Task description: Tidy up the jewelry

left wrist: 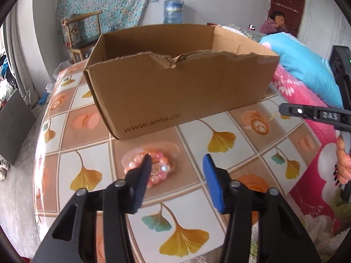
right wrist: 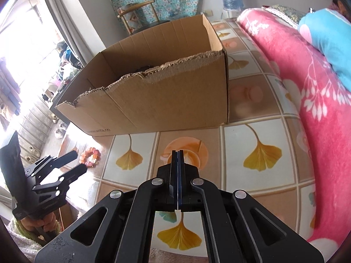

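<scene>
1. Bracelet [left wrist: 151, 168] is lying on the tablecloth [left wrist: 219, 118], just in front of the box [left wrist: 175, 92].
2. I am holding the left gripper [left wrist: 176, 164] over it, jaws partly apart, nothing clamped.
3. I am keeping the right gripper [right wrist: 177, 153] fully closed, empty, above the tablecloth.

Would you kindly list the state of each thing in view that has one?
Cardboard box: open-topped, near edge torn, standing on the table.
Bead bracelet: lying on the table, not gripped.
Left tongs: open, above the bracelet.
Right tongs: shut, holding nothing.
</scene>
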A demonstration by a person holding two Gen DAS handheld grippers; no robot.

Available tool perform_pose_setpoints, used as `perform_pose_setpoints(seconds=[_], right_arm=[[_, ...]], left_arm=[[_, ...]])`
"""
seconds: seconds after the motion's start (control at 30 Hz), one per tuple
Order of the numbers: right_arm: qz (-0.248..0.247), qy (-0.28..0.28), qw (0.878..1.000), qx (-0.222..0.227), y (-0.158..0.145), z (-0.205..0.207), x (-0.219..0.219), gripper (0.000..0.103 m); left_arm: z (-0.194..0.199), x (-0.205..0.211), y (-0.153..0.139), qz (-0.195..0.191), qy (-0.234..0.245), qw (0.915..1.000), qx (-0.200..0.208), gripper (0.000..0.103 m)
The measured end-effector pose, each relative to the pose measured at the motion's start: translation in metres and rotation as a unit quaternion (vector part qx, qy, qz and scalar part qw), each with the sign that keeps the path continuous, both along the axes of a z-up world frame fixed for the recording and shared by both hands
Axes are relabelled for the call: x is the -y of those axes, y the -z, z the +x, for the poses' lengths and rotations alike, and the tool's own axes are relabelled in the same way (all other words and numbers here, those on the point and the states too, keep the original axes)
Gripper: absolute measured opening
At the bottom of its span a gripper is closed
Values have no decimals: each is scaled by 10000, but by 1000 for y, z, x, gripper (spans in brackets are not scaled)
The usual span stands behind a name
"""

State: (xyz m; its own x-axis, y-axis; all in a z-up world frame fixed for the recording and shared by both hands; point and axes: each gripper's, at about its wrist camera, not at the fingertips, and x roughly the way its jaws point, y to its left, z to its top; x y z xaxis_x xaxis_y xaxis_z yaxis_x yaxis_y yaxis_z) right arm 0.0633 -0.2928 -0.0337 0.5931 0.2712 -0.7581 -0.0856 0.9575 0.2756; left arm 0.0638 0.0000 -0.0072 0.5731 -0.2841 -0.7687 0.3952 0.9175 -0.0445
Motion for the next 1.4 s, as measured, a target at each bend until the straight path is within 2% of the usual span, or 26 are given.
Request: perform_pose_setpoints(seconds=[0.17,0.3,0.4,0.73,0.87,1.0,1.13,1.27,1.4], right_arm=[[94,5,10000,-1,3,-2,-4,0],[114,11,9999,36,2,-3,-4,0],[127,24,9999,54,2,-4,-5,0],[223,-21,9996,155,-3,-11,-10,0],[285,-37,9992,260,-12,-16,-10,0],[260,-117,9984,482,-31,-22,-11,0],[271,-241,9964,764,-56,-25,-12,0],[354,-446,9920,1130,-89,-24,-12,0],[355,-657,9863,1473,-120,-14,-14,0]], left_arm=[[19,-3,13,27,10,9989,-465,38],[25,-5,19,202,-9,9976,-667,19],[25,-6,21,229,-4,9972,-709,11],[22,1,22,452,137,9972,-582,9],[18,-1,16,352,150,9983,-433,9],[7,-9,-11,180,166,9996,-112,9],[-3,-20,-52,-263,225,9992,187,9],[-11,-23,-103,-744,405,9945,620,9],[-2,-13,-147,-1147,688,9869,898,9]])
